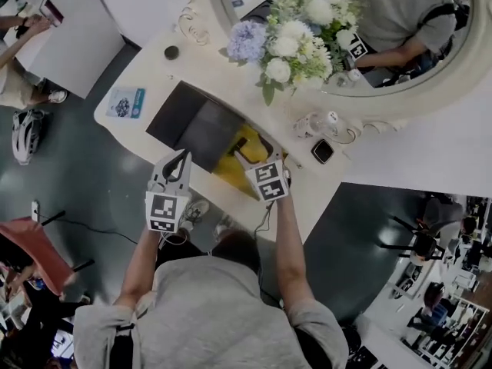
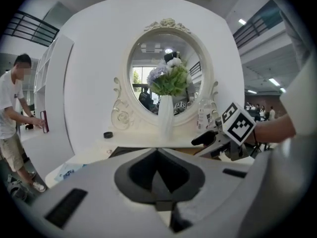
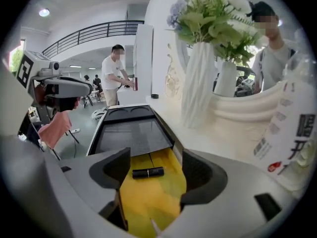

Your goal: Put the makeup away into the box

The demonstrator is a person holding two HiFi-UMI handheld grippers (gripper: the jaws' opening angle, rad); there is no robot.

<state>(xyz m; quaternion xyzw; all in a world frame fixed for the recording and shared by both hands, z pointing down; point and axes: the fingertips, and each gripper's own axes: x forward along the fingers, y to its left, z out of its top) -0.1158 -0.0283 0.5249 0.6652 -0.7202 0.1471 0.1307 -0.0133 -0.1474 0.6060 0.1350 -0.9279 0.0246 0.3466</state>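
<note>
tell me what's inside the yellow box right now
One black tube lies loose on the yellow floor of the box, between the fingers of the open right gripper. The dark cover hides the box's far part, so anything under it cannot be seen.

Centre frame, on the white vanity table [image 1: 207,64]: a box [image 1: 227,167], dark lid lying open toward the left, yellow inside bared. Right gripper [image 1: 250,154] just over that yellow interior, marker cube toward the bottom. Left gripper [image 1: 183,158] beside it at the box's lower-left edge, tips pinched to a point. Top centre, a bouquet [image 1: 296,33] of white and lilac flowers against the oval mirror [image 1: 415,68]. Left on the tabletop, a blue packet [image 1: 125,102] and a small dark round pot [image 1: 171,52]. Right of the box, a dark square compact [image 1: 322,151].
</note>
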